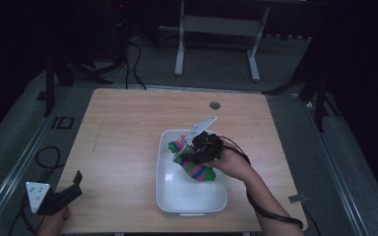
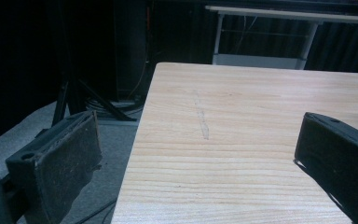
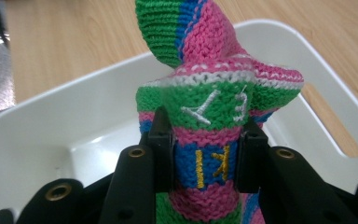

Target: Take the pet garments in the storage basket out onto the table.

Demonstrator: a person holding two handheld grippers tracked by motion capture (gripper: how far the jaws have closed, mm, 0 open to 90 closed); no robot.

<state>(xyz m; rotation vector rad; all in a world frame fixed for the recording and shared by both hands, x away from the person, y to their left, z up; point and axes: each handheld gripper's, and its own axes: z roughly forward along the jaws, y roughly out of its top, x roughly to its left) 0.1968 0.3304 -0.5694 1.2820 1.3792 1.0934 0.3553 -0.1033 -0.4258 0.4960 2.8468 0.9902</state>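
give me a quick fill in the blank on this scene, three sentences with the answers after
1. The right gripper is shut on a striped knitted ____.
2. It holds it over the white ____ on the table.
3. The left gripper has its jaws ____ and holds nothing.

Missing words: sock; bin; open
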